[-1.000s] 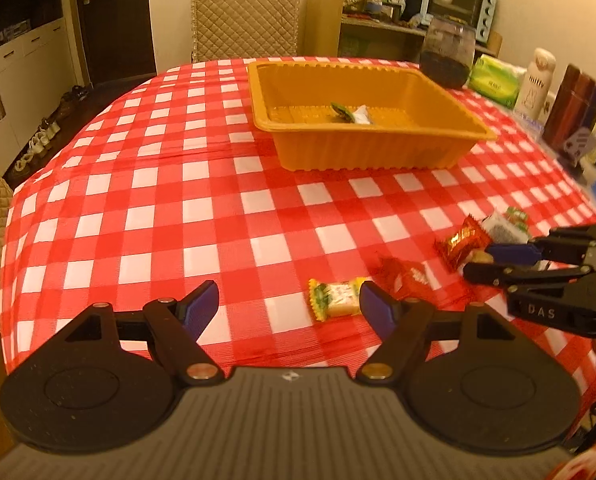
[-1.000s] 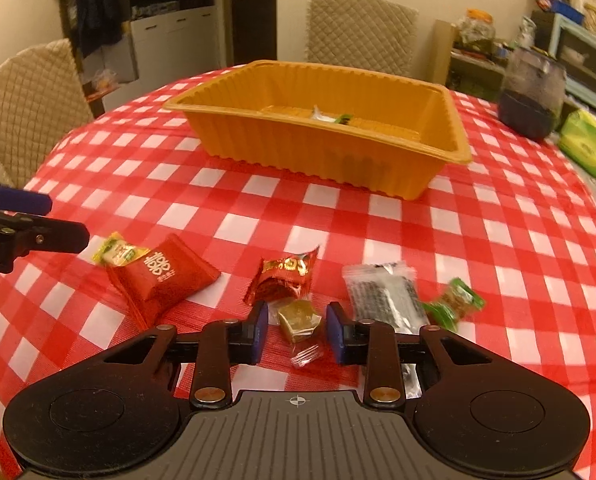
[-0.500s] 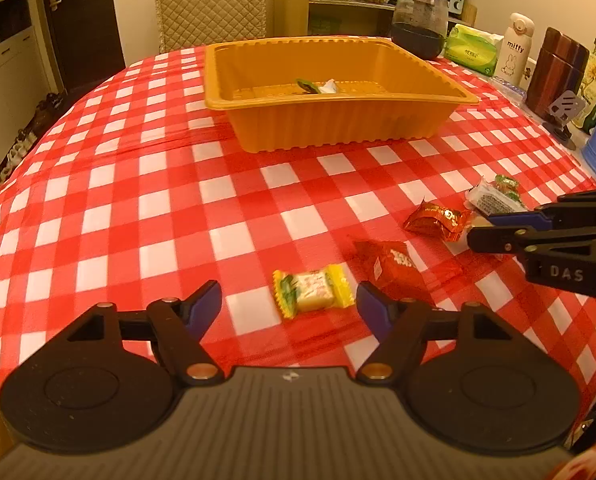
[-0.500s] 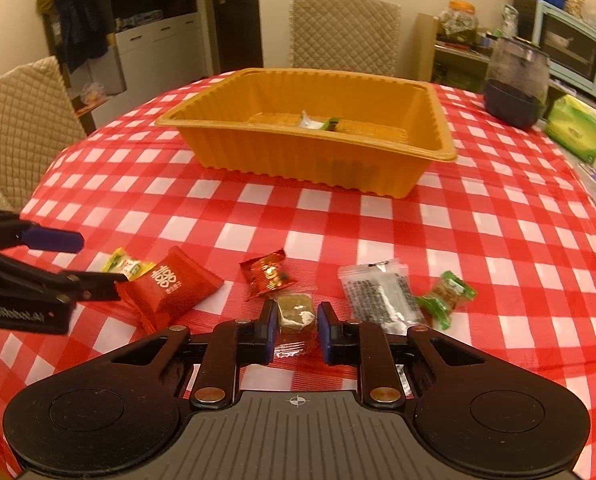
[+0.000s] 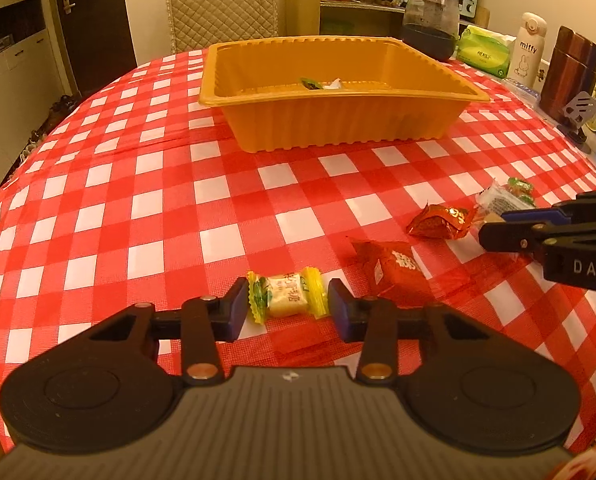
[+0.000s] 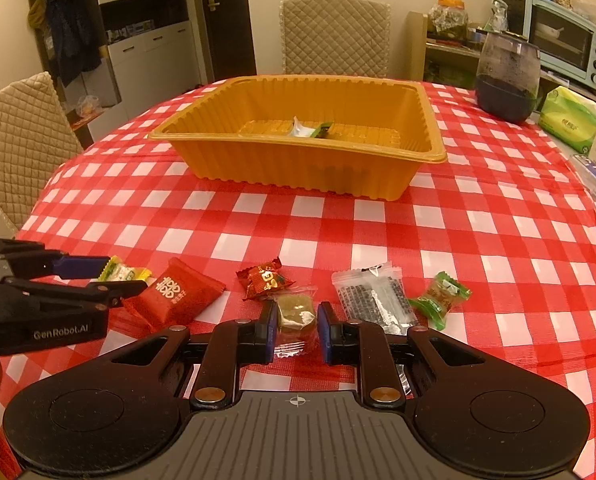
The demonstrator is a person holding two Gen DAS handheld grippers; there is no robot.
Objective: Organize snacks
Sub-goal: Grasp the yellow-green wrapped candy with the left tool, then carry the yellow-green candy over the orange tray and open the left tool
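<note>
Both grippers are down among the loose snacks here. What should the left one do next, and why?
Probably close. The left gripper is open, with its fingers on either side of the yellow-wrapped candy, which lies on the tablecloth; small gaps still show at both wrapper ends. Once it grips, the candy can go to the orange tray, which already holds a snack.

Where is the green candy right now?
In the right wrist view, the green candy lies on the tablecloth at the right end of the snack row, just right of the clear black-speckled packet.
</note>
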